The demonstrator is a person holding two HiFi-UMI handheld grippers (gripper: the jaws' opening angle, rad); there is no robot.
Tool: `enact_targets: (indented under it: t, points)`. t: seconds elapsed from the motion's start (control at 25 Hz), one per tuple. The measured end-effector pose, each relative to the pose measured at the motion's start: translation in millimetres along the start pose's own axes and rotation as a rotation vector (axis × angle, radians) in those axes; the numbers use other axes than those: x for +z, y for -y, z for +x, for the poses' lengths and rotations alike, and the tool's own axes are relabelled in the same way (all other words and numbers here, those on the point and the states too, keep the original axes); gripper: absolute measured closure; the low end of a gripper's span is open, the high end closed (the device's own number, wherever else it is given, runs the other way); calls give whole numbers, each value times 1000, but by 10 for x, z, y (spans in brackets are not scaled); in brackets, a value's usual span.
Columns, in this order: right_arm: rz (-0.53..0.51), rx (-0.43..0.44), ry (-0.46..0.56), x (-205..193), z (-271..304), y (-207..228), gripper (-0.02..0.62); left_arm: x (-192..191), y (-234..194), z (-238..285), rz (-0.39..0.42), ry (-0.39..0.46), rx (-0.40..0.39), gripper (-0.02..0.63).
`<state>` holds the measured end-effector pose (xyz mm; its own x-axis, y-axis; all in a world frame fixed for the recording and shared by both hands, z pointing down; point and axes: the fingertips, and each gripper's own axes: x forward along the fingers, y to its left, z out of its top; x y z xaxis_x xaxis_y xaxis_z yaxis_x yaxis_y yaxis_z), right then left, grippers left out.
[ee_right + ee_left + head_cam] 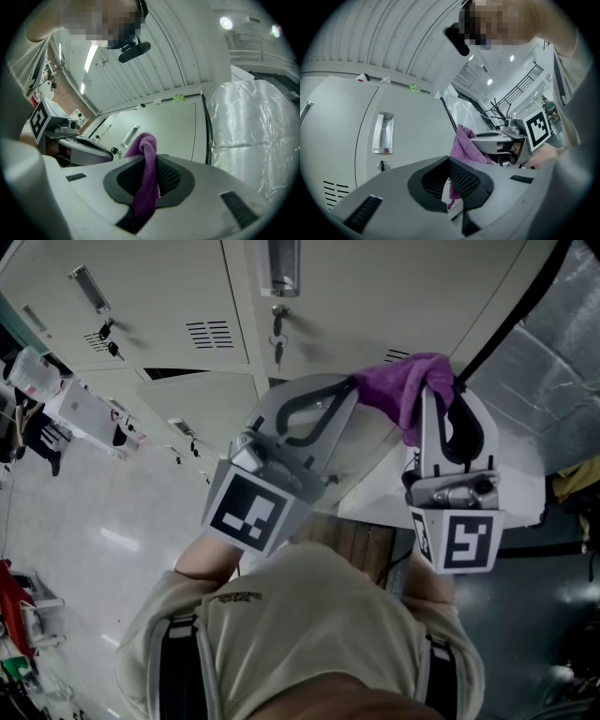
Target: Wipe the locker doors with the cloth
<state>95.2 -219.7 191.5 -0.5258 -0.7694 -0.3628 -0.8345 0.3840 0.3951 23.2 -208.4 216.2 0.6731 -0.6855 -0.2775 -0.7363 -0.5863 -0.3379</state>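
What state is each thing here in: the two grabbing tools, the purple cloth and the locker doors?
left gripper: shut on the cloth's corner.
right gripper: shut on the cloth.
cloth: bunched, held between both grippers.
upper locker door: shut, key in its lock.
lower locker door: looks ajar, dark gap above it.

The cloth [412,381] is purple, vivid against cream locker doors [169,296] with dark vent slits and chrome handles [279,266]. The left gripper [450,161] and right gripper [149,178] are pale grey with black, finely gridded pads [464,180]. Their cubes [246,510] carry black-and-white square markers (bold, blocky shapes). At two o'clock in the head view is crinkled silver sheeting [553,352], and at six a beige shirt [309,615].
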Motion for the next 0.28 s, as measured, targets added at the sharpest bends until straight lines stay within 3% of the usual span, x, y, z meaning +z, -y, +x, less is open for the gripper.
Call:
enact_targets:
  t: [0.28]
  points:
    - [0, 1, -2, -20, 11, -4, 548, -3, -18, 6, 7, -1, -1, 606]
